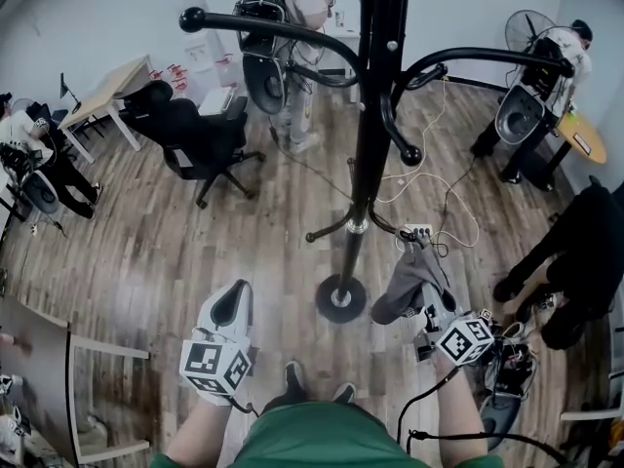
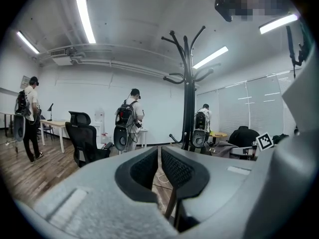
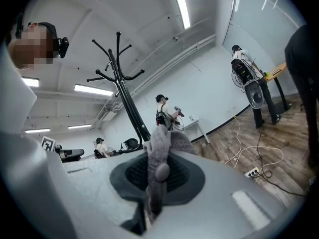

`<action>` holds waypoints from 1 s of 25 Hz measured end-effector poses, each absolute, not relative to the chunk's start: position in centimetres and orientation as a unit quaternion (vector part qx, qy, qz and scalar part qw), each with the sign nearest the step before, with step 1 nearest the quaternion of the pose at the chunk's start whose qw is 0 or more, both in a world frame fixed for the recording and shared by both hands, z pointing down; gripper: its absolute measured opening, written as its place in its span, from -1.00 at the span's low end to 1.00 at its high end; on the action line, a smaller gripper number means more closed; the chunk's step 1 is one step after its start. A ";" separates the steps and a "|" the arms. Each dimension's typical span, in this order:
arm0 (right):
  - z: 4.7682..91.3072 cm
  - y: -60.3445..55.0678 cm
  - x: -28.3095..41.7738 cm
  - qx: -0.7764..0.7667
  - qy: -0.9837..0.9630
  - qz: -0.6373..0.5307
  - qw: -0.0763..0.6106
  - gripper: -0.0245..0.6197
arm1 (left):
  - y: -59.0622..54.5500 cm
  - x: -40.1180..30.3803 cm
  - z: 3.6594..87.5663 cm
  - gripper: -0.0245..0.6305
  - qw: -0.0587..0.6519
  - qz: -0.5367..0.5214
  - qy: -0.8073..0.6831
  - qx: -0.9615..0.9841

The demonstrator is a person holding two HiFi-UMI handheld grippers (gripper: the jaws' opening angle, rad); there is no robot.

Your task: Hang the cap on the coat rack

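Right gripper view shows the right gripper (image 3: 158, 176) clenched on the grey cap (image 3: 159, 146), low beside the coat rack (image 3: 127, 103). The left gripper (image 2: 159, 171) has its jaws together, empty. This looks like the carrying step; next, the cap needs raising onto a hook (image 1: 411, 154).

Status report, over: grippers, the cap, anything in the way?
Right gripper shut on gray cap, low beside coat rack. Left gripper shut, empty. Rack hooks bare, nothing blocking.
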State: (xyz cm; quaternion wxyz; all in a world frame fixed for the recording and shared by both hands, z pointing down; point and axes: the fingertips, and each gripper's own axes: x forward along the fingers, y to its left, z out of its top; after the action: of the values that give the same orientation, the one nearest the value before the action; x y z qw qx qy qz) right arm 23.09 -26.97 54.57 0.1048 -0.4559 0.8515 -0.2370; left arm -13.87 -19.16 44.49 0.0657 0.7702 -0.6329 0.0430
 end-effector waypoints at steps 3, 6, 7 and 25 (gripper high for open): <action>56.2 -27.4 22.5 -0.461 0.849 -0.242 0.091 -0.85 | -19.1 -15.2 45.2 -0.83 0.072 0.044 -0.640 0.763; 57.5 -28.0 21.6 -0.463 0.848 -0.247 0.078 -0.84 | -19.5 -16.3 45.3 -0.83 0.074 0.042 -0.643 0.761; 57.7 -28.3 21.2 -0.463 0.848 -0.248 0.073 -0.84 | -19.7 -16.6 45.3 -0.83 0.075 0.042 -0.643 0.761; 62.4 -32.6 15.3 -0.462 0.863 -0.203 -0.030 -0.81 | -21.6 -19.3 47.9 -0.83 0.096 0.048 -0.629 0.770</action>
State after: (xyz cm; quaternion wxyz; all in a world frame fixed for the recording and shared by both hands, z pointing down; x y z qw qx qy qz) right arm 15.32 -32.65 62.39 -0.0303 -0.4625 0.8626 -0.2026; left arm -19.28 -21.58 47.87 0.0964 0.7698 -0.6292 0.0475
